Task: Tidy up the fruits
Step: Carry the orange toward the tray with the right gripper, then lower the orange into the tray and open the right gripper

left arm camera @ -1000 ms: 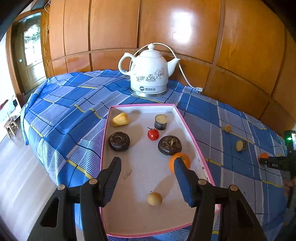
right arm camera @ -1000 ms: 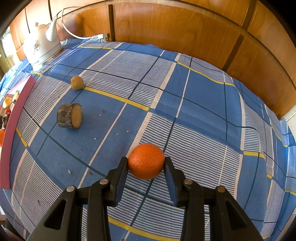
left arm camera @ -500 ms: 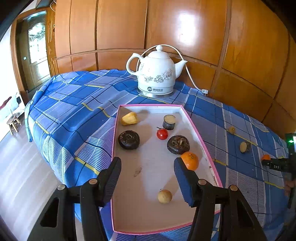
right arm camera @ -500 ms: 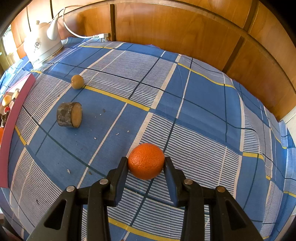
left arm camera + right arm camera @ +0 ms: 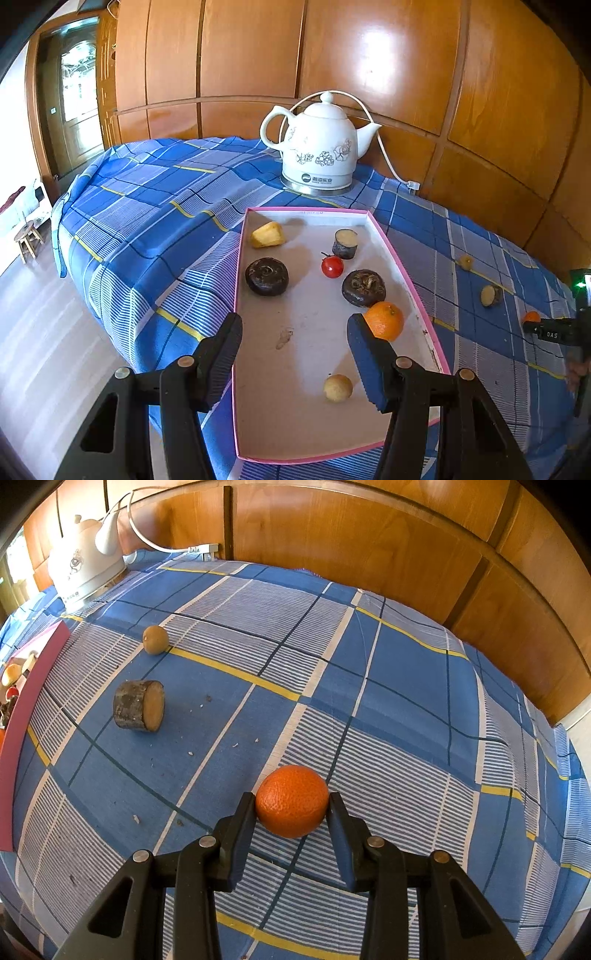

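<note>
— Surface and room?

— Blue plaid cloth [image 5: 388,709] with white and yellow stripes, spread over a table. Glossy wooden wall panels [image 5: 369,66] behind. White floral kettle [image 5: 319,147] at the far edge on a metal base, cord running to a plug by the wall. Pale floor on the left, with a door [image 5: 70,96] and a small stool [image 5: 27,238]. Crumbs scattered on the cloth.

— Hands?

— Left gripper [image 5: 295,328] angled down over the near end of the tray, jaws about halfway apart, gripping nothing. Right gripper [image 5: 291,808] pitched steeply down at the cloth, both pads pressed against a tangerine [image 5: 291,800]. Cannot tell whether lifted or resting on the cloth. Also visible at the far right edge of the left view, tiny, with a bit of a hand below.

— Tray?

— Shallow box, pink rim [image 5: 400,258], pale bottom, lying on the cloth in front of the kettle. Inside: yellow chunk [image 5: 267,235] at far left, short dark-skinned cut stub [image 5: 345,243] at far right, cherry tomato [image 5: 332,266] just beside the stub, two dark round water-chestnut-like fruits [image 5: 267,276] [image 5: 364,288], a second tangerine [image 5: 384,320] touching the right one, a small tan ball [image 5: 337,387] near the front.

— Outside it?

— Small brown round fruit [image 5: 155,639] and a bark-covered cut piece [image 5: 139,710] on its side, both on the cloth between tray and held tangerine, well apart from the gripper.
</note>
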### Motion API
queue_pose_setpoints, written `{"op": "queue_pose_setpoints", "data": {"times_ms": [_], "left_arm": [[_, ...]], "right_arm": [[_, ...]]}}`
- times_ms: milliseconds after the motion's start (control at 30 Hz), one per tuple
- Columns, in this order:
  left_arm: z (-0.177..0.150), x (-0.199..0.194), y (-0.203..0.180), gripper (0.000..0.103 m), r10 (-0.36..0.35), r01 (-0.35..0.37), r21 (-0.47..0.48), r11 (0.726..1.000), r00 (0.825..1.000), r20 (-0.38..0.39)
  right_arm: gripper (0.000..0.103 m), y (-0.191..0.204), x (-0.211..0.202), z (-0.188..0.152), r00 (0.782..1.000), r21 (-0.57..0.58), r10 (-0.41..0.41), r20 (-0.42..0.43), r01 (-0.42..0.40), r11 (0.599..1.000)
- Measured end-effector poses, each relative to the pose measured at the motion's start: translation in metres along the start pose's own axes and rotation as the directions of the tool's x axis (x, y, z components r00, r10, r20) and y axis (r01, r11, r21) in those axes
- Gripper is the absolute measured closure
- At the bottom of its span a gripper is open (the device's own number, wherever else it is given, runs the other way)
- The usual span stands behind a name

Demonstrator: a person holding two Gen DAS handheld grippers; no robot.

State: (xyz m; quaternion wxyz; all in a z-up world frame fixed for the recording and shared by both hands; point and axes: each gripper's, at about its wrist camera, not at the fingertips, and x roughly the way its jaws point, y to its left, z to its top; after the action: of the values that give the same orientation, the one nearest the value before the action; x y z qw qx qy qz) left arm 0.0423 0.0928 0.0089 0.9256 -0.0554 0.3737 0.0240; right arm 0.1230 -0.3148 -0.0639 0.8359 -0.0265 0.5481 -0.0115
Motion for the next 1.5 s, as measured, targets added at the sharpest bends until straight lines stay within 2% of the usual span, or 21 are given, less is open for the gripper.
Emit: {"op": "queue_pose_setpoints", "data": {"times_ms": [200, 333, 467, 633, 767, 967, 1067, 1167, 1500], "left_arm": [[0.001, 0.001, 0.003, 0.043, 0.003, -0.003, -0.01, 1.0, 1.0, 0.001], [0.0, 0.001, 0.005, 0.043, 0.004, -0.004, -0.016, 1.0, 1.0, 0.004], [0.0, -0.001, 0.01, 0.043, 0.008, -0.008, -0.022, 1.0, 1.0, 0.011], [-0.001, -0.003, 0.016, 0.043, 0.018, -0.017, -0.031, 0.999, 1.0, 0.014], [0.0, -0.004, 0.022, 0.043, 0.024, -0.023, -0.045, 0.999, 1.0, 0.019], [-0.001, -0.003, 0.032, 0.043, 0.034, -0.033, -0.067, 0.997, 0.999, 0.015], [-0.002, -0.001, 0.036, 0.043, 0.036, -0.035, -0.079, 0.996, 0.999, 0.008], [-0.002, 0.0, 0.039, 0.043, 0.038, -0.038, -0.083, 0.996, 0.999, 0.006], [-0.003, 0.001, 0.043, 0.043, 0.039, -0.038, -0.093, 0.995, 0.999, 0.002]], "right_arm": [[0.064, 0.028, -0.02, 0.003, 0.995, -0.044, 0.091, 0.033, -0.09, 0.995], [0.064, 0.065, -0.039, 0.008, 0.98, -0.11, 0.186, 0.063, -0.179, 0.978], [0.064, 0.114, -0.056, 0.013, 0.953, -0.194, 0.291, 0.078, -0.272, 0.942], [0.064, 0.179, -0.074, 0.02, 0.904, -0.287, 0.421, 0.073, -0.385, 0.877], [0.064, 0.224, -0.079, 0.024, 0.874, -0.33, 0.483, 0.049, -0.443, 0.834], [0.064, 0.273, -0.067, 0.03, 0.852, -0.357, 0.523, -0.005, -0.491, 0.795], [0.064, 0.288, -0.06, 0.029, 0.853, -0.362, 0.521, -0.03, -0.495, 0.79], [0.064, 0.299, -0.052, 0.028, 0.851, -0.356, 0.523, -0.054, -0.506, 0.786], [0.063, 0.309, -0.052, 0.033, 0.844, -0.35, 0.534, -0.044, -0.514, 0.783]]}}
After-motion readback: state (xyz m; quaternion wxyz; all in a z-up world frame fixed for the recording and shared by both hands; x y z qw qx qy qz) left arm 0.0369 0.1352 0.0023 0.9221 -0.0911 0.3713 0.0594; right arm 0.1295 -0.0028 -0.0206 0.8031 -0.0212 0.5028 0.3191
